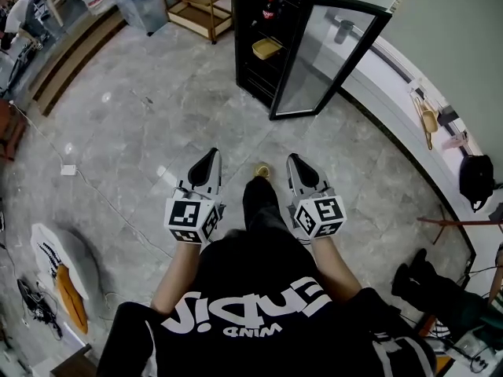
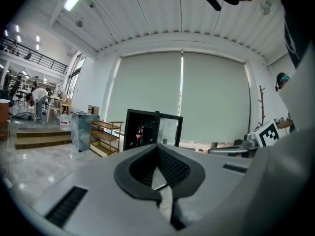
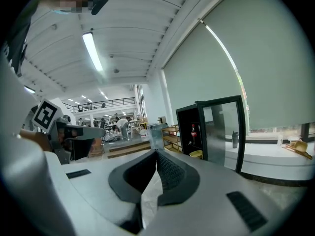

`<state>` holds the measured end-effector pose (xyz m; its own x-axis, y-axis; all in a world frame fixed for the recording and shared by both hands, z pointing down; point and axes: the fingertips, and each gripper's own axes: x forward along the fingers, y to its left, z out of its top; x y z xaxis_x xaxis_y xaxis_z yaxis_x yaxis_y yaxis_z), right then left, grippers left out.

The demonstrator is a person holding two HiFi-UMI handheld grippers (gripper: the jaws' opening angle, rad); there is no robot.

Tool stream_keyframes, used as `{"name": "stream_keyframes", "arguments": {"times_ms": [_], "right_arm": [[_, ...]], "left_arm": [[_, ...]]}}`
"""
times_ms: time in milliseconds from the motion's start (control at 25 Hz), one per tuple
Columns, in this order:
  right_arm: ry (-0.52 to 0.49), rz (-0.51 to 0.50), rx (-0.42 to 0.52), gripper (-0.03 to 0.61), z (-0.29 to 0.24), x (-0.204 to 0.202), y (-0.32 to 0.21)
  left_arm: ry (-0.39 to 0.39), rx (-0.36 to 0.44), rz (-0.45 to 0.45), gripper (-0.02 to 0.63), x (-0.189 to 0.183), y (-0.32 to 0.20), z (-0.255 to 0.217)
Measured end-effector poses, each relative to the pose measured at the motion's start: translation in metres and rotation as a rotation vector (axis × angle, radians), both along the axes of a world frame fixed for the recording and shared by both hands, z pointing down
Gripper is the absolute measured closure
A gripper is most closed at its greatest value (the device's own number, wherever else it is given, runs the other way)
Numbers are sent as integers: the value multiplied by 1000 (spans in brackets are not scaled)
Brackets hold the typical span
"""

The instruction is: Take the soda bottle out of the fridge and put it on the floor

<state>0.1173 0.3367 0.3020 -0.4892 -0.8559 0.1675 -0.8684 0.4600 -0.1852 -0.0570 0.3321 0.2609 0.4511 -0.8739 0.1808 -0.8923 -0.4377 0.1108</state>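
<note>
The black fridge (image 1: 240,45) is standing well ahead, its glass door (image 1: 334,49) hanging open to the right. The left gripper (image 1: 212,155) and right gripper (image 1: 294,159) are both pointing toward it, jaws pressed together on nothing. The soda bottle (image 1: 269,8) is standing upright on an upper shelf inside, well apart from both, probably slightly nearer the right.

left claw (image 1: 209,159): jaws together, empty | right claw (image 1: 297,164): jaws together, empty | side by side, near level
</note>
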Motion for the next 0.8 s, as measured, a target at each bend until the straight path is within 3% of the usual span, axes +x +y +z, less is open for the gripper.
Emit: {"name": "stream_keyframes", "arguments": {"times_ms": [360,800], "right_arm": [[26,6,4,554,-6,2,-79],[32,-37,1,554,-31,0,-212]], "left_arm": [[36,13,20,607,5,-83,-4],[42,9,22,607,10,-211,-21]]}}
